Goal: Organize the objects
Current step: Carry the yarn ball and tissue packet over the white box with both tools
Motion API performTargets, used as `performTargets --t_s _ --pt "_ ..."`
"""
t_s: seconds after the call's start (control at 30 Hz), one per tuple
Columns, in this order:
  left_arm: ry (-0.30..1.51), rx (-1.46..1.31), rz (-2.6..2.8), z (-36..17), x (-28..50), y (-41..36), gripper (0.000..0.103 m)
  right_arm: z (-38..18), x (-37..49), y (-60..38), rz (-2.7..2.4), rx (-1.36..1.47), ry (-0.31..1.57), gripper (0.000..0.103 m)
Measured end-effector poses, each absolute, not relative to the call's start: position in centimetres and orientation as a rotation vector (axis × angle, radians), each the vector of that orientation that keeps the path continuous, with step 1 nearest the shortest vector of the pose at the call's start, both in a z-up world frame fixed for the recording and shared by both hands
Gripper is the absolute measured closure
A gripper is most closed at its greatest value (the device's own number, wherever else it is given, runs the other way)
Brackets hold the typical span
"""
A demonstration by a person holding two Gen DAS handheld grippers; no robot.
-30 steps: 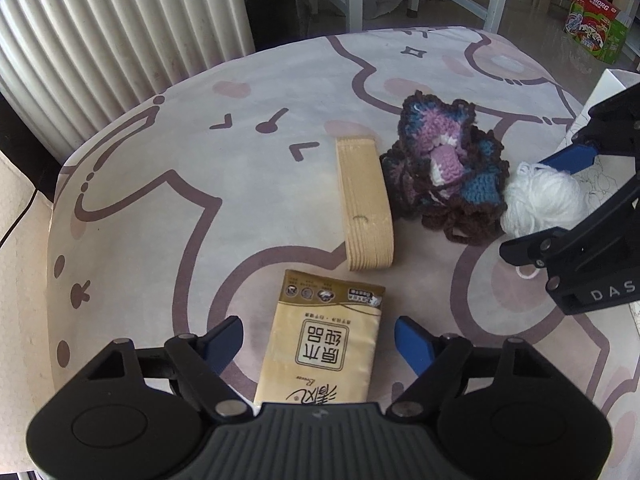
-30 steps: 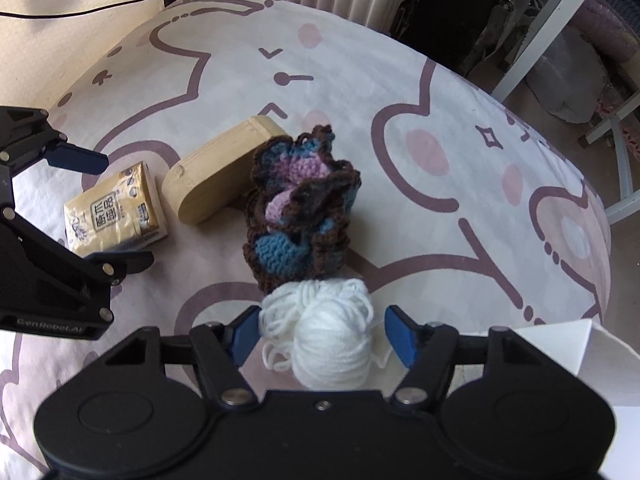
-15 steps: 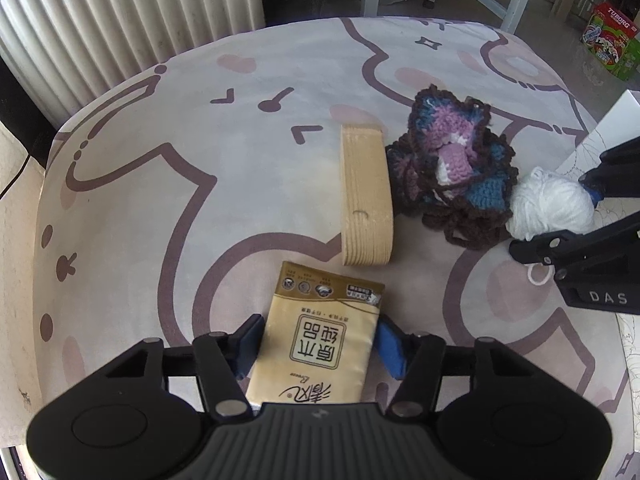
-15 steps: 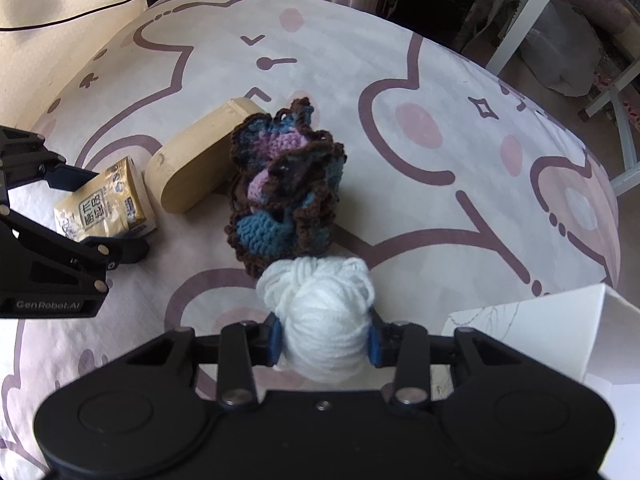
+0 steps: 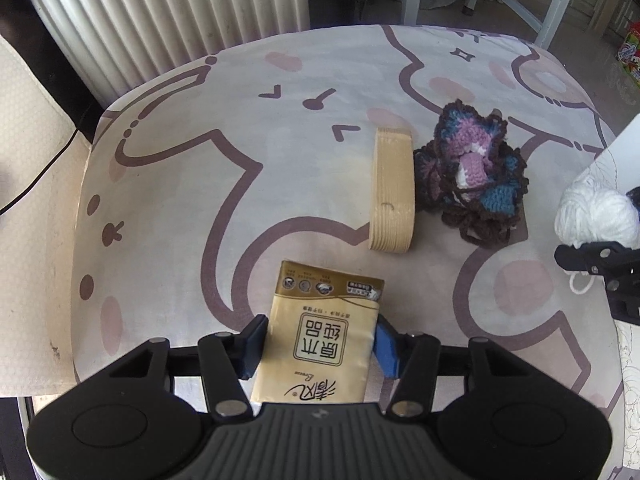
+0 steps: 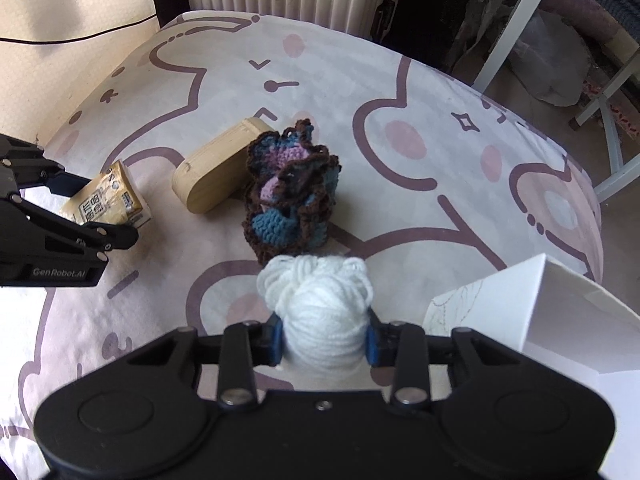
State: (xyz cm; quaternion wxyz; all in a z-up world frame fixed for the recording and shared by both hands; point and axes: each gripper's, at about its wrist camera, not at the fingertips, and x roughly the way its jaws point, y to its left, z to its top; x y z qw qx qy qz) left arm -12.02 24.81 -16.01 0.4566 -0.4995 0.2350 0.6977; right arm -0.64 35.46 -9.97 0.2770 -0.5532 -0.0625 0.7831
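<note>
Left gripper (image 5: 320, 344): clamped on tissue pack (image 5: 320, 344)
Right gripper (image 6: 325, 338): squeezing white yarn ball (image 6: 320, 308)
Table edge (image 5: 92, 216): open patterned cloth toward radiator (image 5: 160, 20)
White box (image 6: 560, 312): right of yarn

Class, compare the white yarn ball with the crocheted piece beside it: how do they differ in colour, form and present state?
The white yarn ball is one plain colour; the crocheted piece mixes blue, purple and brown. The yarn ball is loose wound strands; the crocheted piece is worked into ruffled fabric. The yarn ball is clamped in the right gripper; the crocheted piece stands free on the table cover. Both are yarn.
</note>
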Motion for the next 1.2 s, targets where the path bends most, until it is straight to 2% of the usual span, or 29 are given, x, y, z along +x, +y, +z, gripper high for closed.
performTargets --t_s 0.73,1.2 --pt "0.399 -1.168 1.932 -3.4 -6.8 18.9 0.048 -1.1 4.3 29.2 2.24 -1.236 -0.025 0.066" --pt "0.28 -1.146 1.98 -0.4 -2.7 14.6 0.048 1.6 9.1 25.7 2.244 -1.128 0.039 0.065"
